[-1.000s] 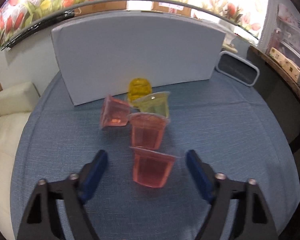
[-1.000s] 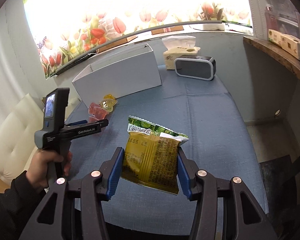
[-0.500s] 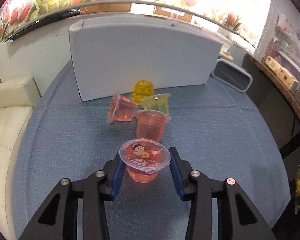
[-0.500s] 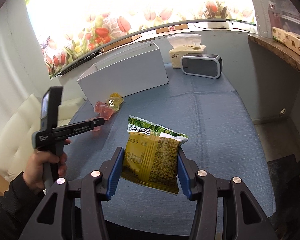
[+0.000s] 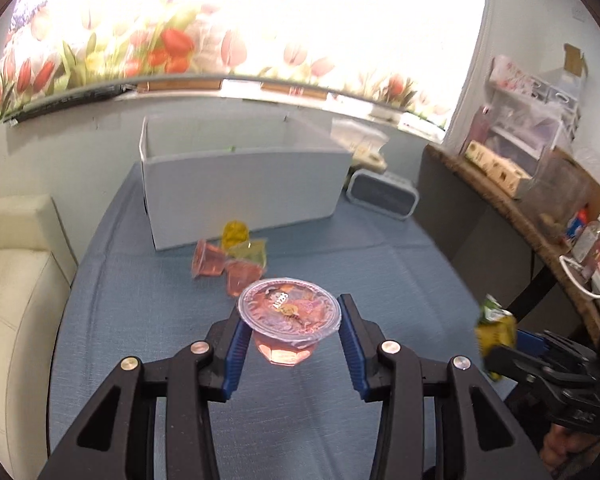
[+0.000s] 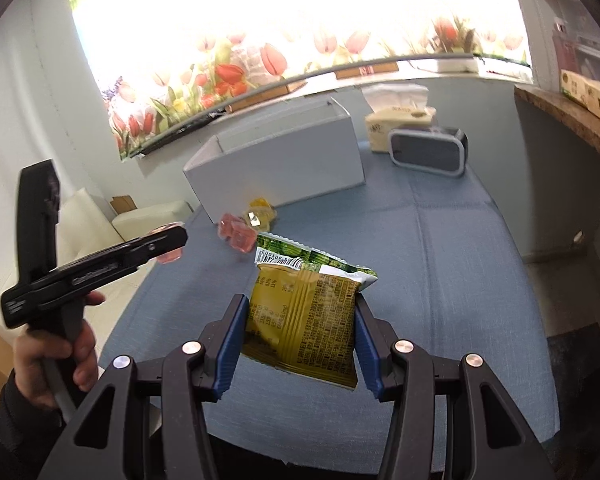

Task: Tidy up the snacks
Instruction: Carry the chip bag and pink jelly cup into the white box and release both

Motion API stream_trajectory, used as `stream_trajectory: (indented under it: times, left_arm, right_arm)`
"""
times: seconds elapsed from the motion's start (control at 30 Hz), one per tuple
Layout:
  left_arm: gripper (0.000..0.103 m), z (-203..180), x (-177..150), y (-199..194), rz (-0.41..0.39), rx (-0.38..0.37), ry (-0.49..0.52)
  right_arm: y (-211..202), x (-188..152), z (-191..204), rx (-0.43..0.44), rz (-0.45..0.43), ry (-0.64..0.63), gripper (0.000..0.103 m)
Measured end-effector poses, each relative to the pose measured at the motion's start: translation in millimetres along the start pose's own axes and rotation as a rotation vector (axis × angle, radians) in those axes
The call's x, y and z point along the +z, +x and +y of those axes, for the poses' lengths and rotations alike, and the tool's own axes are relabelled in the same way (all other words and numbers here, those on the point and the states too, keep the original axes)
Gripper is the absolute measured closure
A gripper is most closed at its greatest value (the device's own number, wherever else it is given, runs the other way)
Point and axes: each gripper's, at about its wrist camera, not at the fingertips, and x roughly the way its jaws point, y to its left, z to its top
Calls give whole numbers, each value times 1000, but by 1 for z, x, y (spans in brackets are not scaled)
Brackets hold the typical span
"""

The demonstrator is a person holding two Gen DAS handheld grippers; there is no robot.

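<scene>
My left gripper (image 5: pixel 289 338) is shut on a pink jelly cup (image 5: pixel 288 320) with a printed foil lid and holds it above the blue tablecloth. Several more jelly cups (image 5: pixel 230 258), pink and yellow, lie in a cluster before the open white box (image 5: pixel 244 188). My right gripper (image 6: pixel 298 334) is shut on a yellow-green snack bag (image 6: pixel 304 308) and holds it above the table. The cup cluster also shows in the right wrist view (image 6: pixel 246 228), as does the white box (image 6: pixel 276 164). The left gripper (image 6: pixel 162 246) shows there at the left, with its pink cup partly hidden.
A grey speaker (image 5: pixel 382 196) and a tissue box (image 6: pixel 400 126) stand right of the white box. A cream sofa (image 5: pixel 16 280) borders the table on the left. A wooden shelf (image 5: pixel 512 200) with clutter runs along the right.
My left gripper closed on the nearest pink jelly cup and lifted it up and back from the cluster. My right gripper kept hold of the snack bag and drew back a little.
</scene>
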Motion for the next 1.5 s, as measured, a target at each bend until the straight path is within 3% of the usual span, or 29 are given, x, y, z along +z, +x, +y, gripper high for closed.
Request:
stream_trajectory:
  times: [0.3, 0.57, 0.7, 0.8, 1.03, 1.07, 1.1, 1.13, 1.17, 1.23, 1.5]
  left_arm:
    - [56, 8, 51, -15, -90, -7, 15]
    - [56, 45, 136, 24, -154, -8, -4]
    - [56, 71, 173, 61, -136, 23, -18]
    - [56, 87, 191, 87, -112, 45, -18]
    - [55, 111, 204, 135, -34, 66, -23]
    - [44, 111, 205, 137, -27, 63, -18]
    - [19, 111, 204, 138, -23, 56, -14]
    - [4, 112, 204, 139, -23, 58, -12]
    - [0, 113, 204, 137, -34, 60, -7]
    - [0, 114, 201, 134, -44, 95, 5]
    - [0, 115, 196, 118, -49, 104, 14]
  right_arm:
    - [31, 56, 17, 50, -28, -69, 48]
    - [101, 162, 35, 66, -67, -146, 48]
    - [144, 216, 39, 97, -47, -123, 48]
    - [179, 247, 41, 70, -29, -133, 48]
    - [237, 268, 29, 35, 46, -137, 48]
    - [241, 270, 28, 32, 56, -134, 47]
    - [245, 270, 27, 24, 69, -136, 46]
    - [248, 270, 26, 11, 73, -141, 40]
    - [249, 271, 24, 0, 71, -141, 22]
    - [243, 270, 17, -17, 36, -113, 7]
    - [236, 257, 3, -39, 53, -81, 5]
